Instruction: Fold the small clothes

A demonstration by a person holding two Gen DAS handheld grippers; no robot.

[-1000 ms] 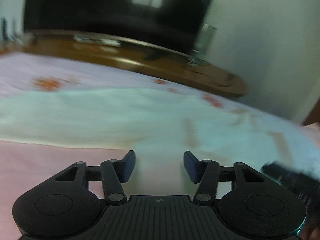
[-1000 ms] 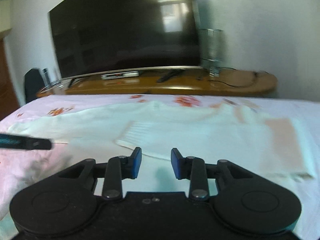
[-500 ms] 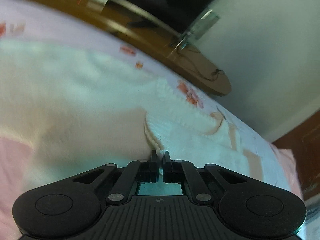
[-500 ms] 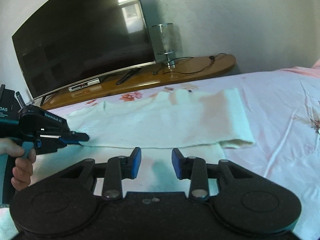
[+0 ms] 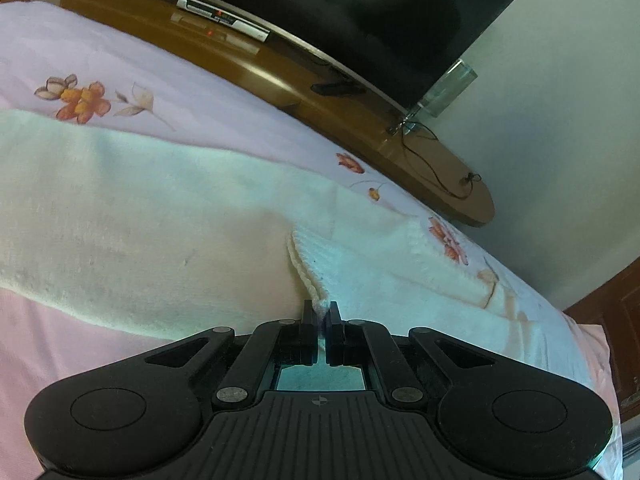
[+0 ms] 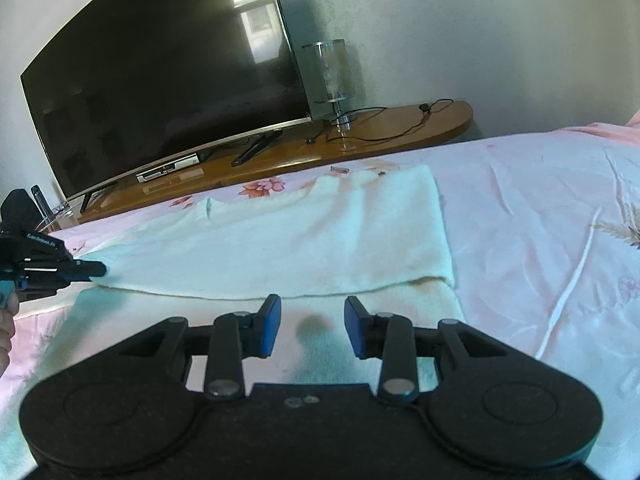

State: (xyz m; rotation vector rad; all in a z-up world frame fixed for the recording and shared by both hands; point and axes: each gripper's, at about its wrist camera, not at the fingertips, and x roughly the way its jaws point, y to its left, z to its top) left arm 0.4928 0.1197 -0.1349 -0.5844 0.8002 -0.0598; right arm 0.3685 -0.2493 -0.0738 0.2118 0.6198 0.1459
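In the left wrist view, our left gripper (image 5: 321, 314) sits low in the middle of the frame. Its jaws are pinched tight on the ribbed cuff (image 5: 310, 268) of a cream sweater (image 5: 140, 216). The sweater lies flat on the pink flowery bedsheet (image 5: 132, 68) and fills the middle of the frame from left to right. The cuff is the end of a sleeve that lies across the body of the sweater. At the top of the frame we see a wooden TV stand (image 5: 280, 76) and a dark TV (image 5: 360, 8).

In the right wrist view, our right gripper (image 6: 312, 326) is at the bottom middle. Its jaws stand apart with nothing pressed between them; sweater cloth lies just under and past the blue pads (image 6: 271, 322). The sweater (image 6: 280, 240) spreads across the middle of the frame, and its folded edge runs just above our pads. At the left edge we see the left gripper (image 6: 94, 269) with its tip on the sweater, and a bit of the hand (image 6: 7, 320) holding it.

We think we are at the start of a fold: one side is grabbed, the other is not yet. Next, the right gripper likely needs to close on the near edge of the sweater. Then both can lift and carry the cloth over together, slowly, so it stays smooth and the thin cuff does not slip out.
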